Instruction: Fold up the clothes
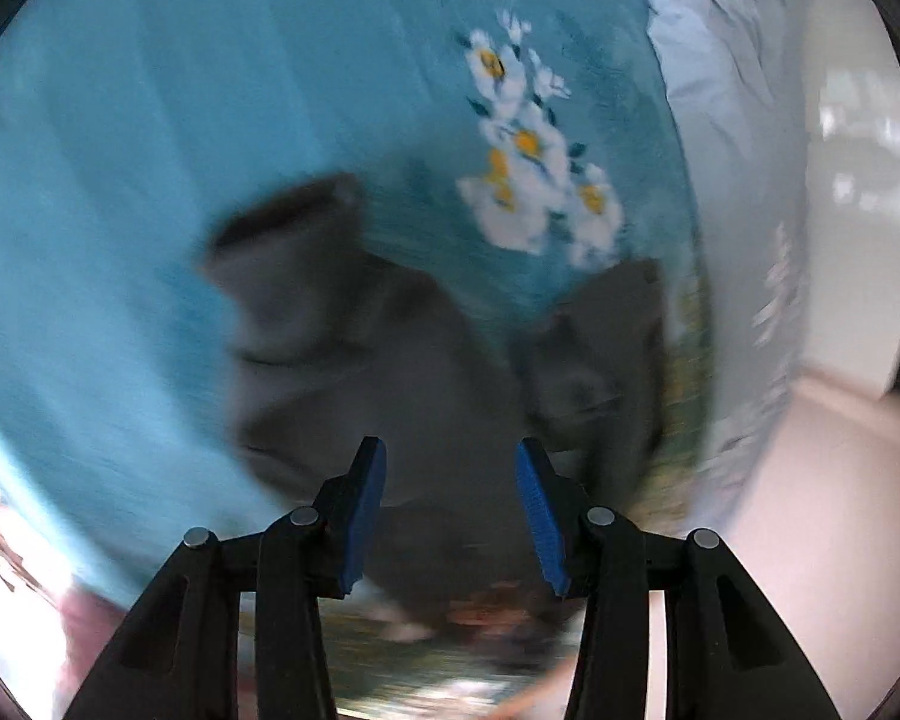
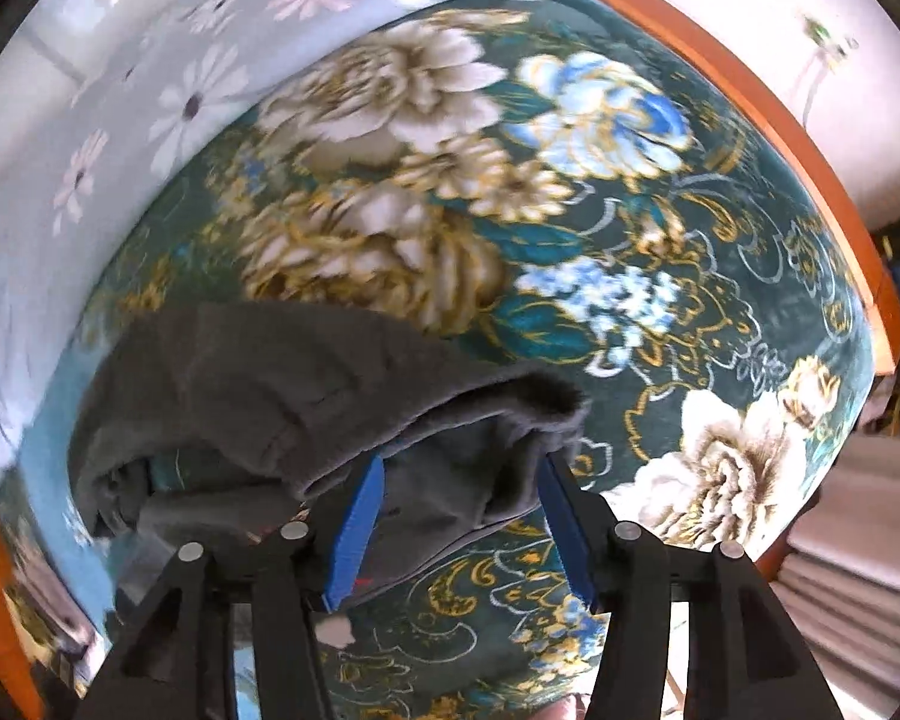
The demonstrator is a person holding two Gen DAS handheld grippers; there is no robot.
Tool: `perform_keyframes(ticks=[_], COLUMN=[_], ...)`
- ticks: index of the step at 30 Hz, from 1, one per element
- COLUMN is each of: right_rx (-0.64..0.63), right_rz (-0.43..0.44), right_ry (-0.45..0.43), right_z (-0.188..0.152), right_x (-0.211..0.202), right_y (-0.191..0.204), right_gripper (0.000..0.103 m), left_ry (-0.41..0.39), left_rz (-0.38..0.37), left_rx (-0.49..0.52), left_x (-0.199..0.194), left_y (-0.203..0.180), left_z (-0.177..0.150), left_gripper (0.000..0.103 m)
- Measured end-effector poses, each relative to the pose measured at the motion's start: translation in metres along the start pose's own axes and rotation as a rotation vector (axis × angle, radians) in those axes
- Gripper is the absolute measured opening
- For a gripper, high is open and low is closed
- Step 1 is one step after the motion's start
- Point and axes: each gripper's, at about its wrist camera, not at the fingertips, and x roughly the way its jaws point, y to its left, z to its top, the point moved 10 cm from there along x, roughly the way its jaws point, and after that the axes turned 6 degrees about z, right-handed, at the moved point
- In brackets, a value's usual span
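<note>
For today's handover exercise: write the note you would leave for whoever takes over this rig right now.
Left gripper: open, holding nothing, above the grey garment; that view is motion-blurred.
Right gripper: open, with a fold of the grey garment between its fingers, not clamped.
The garment lies crumpled where the teal sheet meets the floral blanket.
Done: no neat fold visible.
Left: spread it flat, then fold.

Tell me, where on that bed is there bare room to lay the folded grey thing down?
Free: the floral blanket between the grey garment and the wooden bed edge. Crowded: near the right gripper, under the garment.
</note>
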Motion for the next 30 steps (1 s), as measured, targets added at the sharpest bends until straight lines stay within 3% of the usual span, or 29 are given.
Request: perform_keyframes(ticks=[4,7,14,18,21,23,24,28,30], right_rx=[-0.063,-0.1,-0.322,-0.439,-0.542,-0.603,-0.608,-0.605,-0.663], right_rz=[0.079,0.093,-0.075,-0.154,-0.277,-0.359,-0.364,-0.326,-0.342], right_ry=[0.079,0.122,0.189,0.217,0.223,0.228,0.233,0.234,0.191], right_z=[-0.015,-0.024,-0.025,-0.027,-0.026,-0.024,-0.022,0.005,0.033], right_x=[0.021,0.038,0.094,0.127,0.14,0.146,0.146,0.127,0.109], right_y=[0.056,0.085,0.116,0.126,0.121,0.115,0.112,0.099,0.096], right_gripper=[0.062,0.064,0.077,0.078,0.078,0.062,0.044,0.027,0.025], left_ry=[0.108,0.133,0.128,0.135,0.143,0.143,0.149,0.174,0.18], left_rz=[-0.176,-0.205,-0.181,-0.191,-0.207,-0.222,-0.228,-0.253,-0.269], left_rx=[-0.207,-0.293,-0.337,-0.362,-0.388,-0.396,-0.403,-0.433,-0.451], left_x=[0.04,0.067,0.096,0.103,0.108,0.11,0.113,0.123,0.128], left_y=[-0.029,-0.048,-0.069,-0.072,-0.073,-0.077,-0.079,-0.087,-0.092], left_z=[0.001,0.009,0.032,0.036,0.037,0.036,0.035,0.03,0.028], left_gripper=[0.052,0.053,0.059,0.059,0.059,0.059,0.06,0.06,0.06])
